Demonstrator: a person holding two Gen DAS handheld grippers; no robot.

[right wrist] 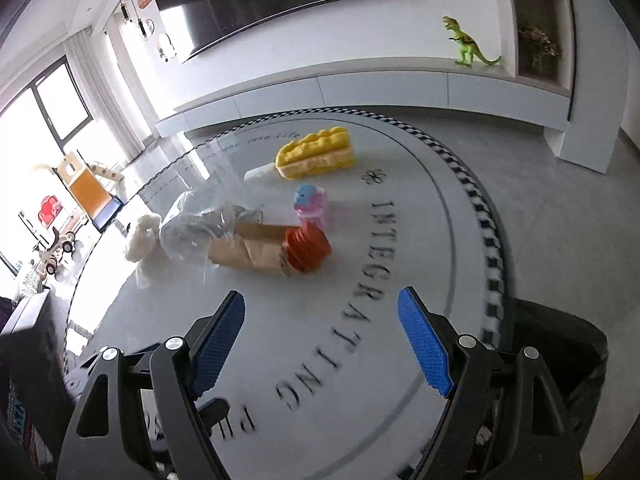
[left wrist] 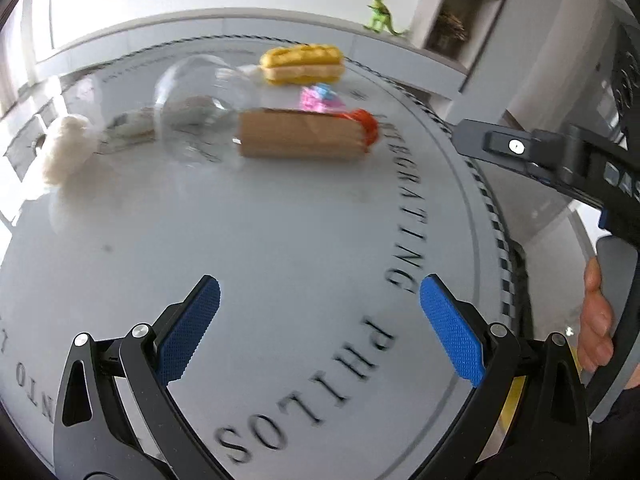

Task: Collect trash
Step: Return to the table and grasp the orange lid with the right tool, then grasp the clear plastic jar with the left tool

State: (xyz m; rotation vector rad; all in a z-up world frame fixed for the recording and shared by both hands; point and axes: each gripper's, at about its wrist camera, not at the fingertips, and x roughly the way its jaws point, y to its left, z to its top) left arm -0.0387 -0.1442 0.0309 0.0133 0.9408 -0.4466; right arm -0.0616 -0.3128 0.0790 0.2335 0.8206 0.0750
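- The left gripper [left wrist: 320, 328] hangs over the round grey table [left wrist: 280, 248], its blue pads wide apart, and nothing is between them.
- The right gripper [right wrist: 322, 344] is also spread open and empty, over the printed letters on the table.
- The trash lies together in the far part of the table, well apart from both grippers.
- A clear plastic bottle [left wrist: 208, 116] lies on its side; it has a brown label and an orange cap [left wrist: 366, 124].
- Beside the bottle's bottom end lies a white crumpled tissue [left wrist: 66, 148].
- Just behind the cap sits a small pink and blue toy [left wrist: 320, 98], and further back a yellow ice-lolly toy [left wrist: 302, 63].
- A green dinosaur [right wrist: 468, 44] stands on the low white cabinet behind the table.
- In the left wrist view, a person's hand [left wrist: 598, 312] holds the other gripper's handle at the right edge.
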